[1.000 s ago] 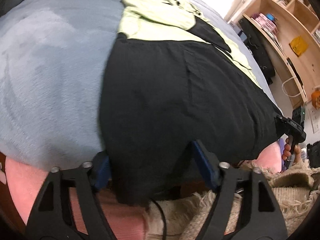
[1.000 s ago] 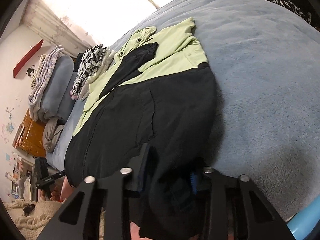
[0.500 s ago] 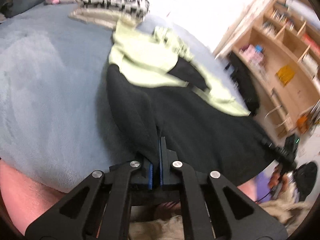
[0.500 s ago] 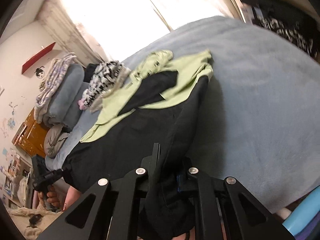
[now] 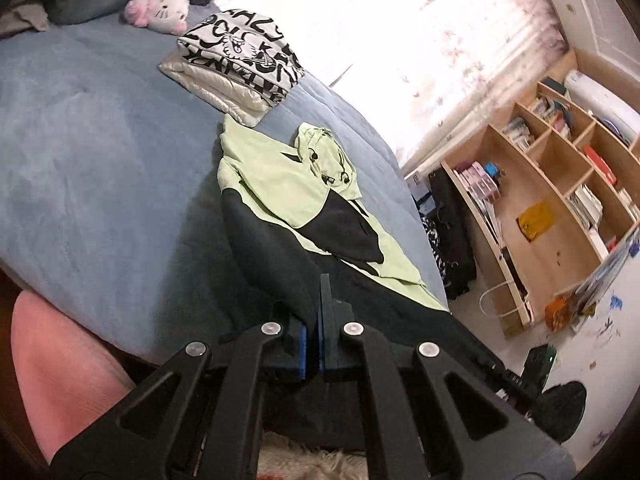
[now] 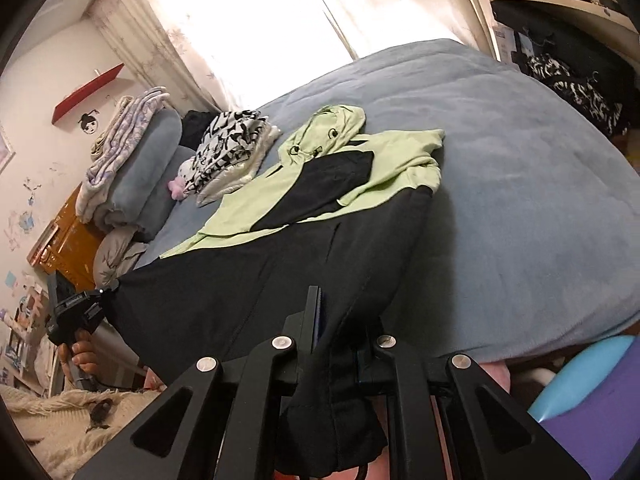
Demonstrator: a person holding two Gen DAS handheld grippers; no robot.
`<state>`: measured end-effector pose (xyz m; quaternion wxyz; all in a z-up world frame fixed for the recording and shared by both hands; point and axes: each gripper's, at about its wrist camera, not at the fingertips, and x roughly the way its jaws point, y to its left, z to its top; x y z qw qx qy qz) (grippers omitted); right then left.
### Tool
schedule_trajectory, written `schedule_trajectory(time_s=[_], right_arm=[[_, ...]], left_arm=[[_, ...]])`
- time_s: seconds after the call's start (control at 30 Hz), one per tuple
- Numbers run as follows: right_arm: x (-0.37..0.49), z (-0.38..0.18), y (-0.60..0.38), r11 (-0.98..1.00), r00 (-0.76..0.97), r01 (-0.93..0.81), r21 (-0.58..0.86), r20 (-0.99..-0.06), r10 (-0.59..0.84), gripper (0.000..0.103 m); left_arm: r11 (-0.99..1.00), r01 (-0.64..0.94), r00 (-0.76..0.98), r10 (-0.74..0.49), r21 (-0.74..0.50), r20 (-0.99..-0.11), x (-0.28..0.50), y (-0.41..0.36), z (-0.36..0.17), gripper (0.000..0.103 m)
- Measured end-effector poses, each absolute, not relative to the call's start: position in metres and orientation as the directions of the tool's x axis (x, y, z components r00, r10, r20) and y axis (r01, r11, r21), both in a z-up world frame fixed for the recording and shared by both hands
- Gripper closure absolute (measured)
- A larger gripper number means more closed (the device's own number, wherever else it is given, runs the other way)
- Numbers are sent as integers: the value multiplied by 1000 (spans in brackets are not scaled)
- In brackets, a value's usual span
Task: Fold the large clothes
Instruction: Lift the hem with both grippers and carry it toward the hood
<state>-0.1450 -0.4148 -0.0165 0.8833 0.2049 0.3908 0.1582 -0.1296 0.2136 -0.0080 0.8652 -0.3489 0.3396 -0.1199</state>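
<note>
A black and light-green hooded jacket (image 5: pixel 288 208) lies spread on the blue bed (image 5: pixel 88 152), hood at the far end. My left gripper (image 5: pixel 314 320) is shut on the jacket's black hem at its left near corner and holds it lifted off the bed. In the right wrist view the jacket (image 6: pixel 280 264) runs away from me; my right gripper (image 6: pixel 340 332) is shut on the hem at its right near corner, with black cloth bunched between and below the fingers. The left gripper (image 6: pixel 76 312), held in a hand, shows at the left edge there.
A folded stack with a black-and-white patterned garment (image 5: pixel 240 52) on top and a pink plush toy (image 5: pixel 160 8) lie at the far end of the bed. A wooden shelf unit (image 5: pixel 560 208) stands at the right. A shaggy cream rug (image 6: pixel 60 420) covers the floor.
Both grippers have shut on the jacket's black hem and lifted it up and back. The hem now rises off the bed edge and more of the room shows.
</note>
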Motion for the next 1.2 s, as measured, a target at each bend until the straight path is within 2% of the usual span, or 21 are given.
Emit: schedule_trajectory(time_s=[0.27,0.53,0.6,0.63,0.67,0.7,0.73,0.77,0.87,1.1,1.2], right_arm=[[-69,-46,-471,703,631,151,695,-615,472,92],[58,-58,-490,644,617,269,716,-642,456,91],[102,-60,-494,613,637,292,734,-627,449,86],[122,-63,-495,590,643,306,747,-619,451,72],[140,-65,-498,550,661,316,773,-595,456,51],[155,-67,-502,516,683,323,793,-573,453,40],[170,-68,-505,490,707,330,807,-555,438,24],[185,-68,-508,469,734,326,821,-533,421,18],[223,-75,-508,485,738,305,819,-525,423,18],[267,-94,-491,733,642,252,632,-675,362,18],[278,-100,-482,825,615,202,528,-724,312,18]], left_arm=[[633,-205,724,-414,-746,-551,-62,239,-31,103],[609,-315,695,-375,-728,-614,72,238,-52,103],[609,-336,695,-354,-718,-625,111,236,-54,102],[613,-348,695,-339,-709,-634,133,236,-54,102],[605,-366,695,-328,-708,-640,151,237,-56,102],[588,-378,697,-327,-715,-638,168,238,-58,102],[561,-379,700,-346,-736,-625,191,242,-62,102],[544,-383,701,-356,-747,-618,201,243,-65,101],[520,-416,697,-345,-746,-629,238,246,-79,96],[641,-408,651,-295,-650,-700,272,250,-107,96],[742,-344,628,-273,-575,-728,274,248,-115,96]])
